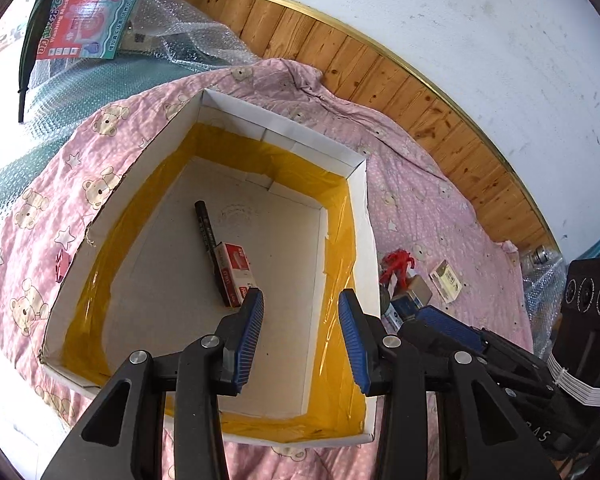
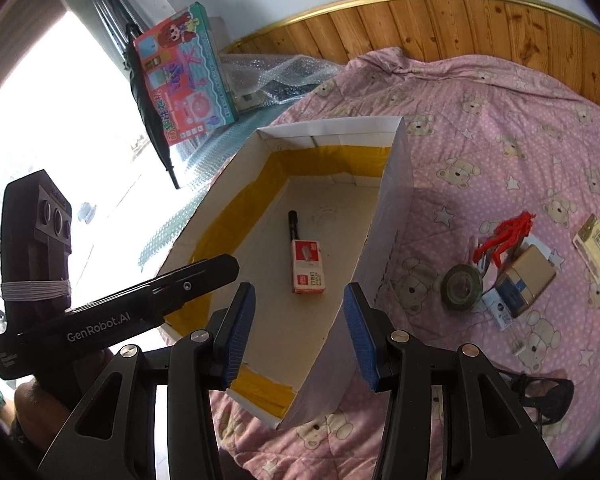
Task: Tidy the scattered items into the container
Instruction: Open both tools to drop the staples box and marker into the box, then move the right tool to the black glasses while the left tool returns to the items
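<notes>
The left gripper body reads "GenRobot.AI" in white; the toy box far behind the box carries "Washing Machine". Print on the small cartons is too small to read. The white box, lined with yellow tape, sits on a pink bear quilt. In it lie a black marker and, touching it, a red-and-white carton. Right of the box on the quilt are a tape roll, a blue-and-tan carton beside it, a red string bundle just behind, and a cream packet farther right. The left gripper hangs over the box, fingers apart, empty. The right gripper straddles the box's right wall, fingers apart, empty.
</notes>
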A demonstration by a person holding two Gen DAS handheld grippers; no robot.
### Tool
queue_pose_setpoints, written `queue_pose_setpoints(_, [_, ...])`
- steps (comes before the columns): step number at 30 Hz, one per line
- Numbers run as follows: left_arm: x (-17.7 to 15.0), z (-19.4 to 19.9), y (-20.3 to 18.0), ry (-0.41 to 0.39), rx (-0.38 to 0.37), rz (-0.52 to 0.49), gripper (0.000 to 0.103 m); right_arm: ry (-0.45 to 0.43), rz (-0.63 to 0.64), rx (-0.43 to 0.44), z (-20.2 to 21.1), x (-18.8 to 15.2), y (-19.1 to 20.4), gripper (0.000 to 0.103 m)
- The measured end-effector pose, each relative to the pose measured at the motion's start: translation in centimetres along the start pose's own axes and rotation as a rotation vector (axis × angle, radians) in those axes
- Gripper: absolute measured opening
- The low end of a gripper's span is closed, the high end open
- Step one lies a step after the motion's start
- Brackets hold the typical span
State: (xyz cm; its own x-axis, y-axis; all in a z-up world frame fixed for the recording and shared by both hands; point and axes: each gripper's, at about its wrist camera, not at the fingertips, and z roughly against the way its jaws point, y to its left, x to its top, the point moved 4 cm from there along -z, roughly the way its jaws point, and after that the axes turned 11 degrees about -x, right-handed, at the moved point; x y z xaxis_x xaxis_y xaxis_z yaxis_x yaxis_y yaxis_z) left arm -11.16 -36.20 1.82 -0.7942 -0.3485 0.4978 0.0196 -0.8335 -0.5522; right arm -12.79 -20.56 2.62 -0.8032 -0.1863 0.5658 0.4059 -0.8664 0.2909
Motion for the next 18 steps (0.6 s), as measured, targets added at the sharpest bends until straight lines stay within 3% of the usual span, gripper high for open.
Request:
queue_pose_setpoints(8, [-1.5,0.4,-2.0,0.007,0.040,-0.032,0.048,-0.013,-0.015,0.036,1.7,-1.5,-1.1,0.049])
queue_pose_setpoints(18, [-2.8,0.4,-4.5,0.017,0.087,-0.067,0.049,-0.024,-0.046,0.080,3.3,-3.2,-3.1,0.049])
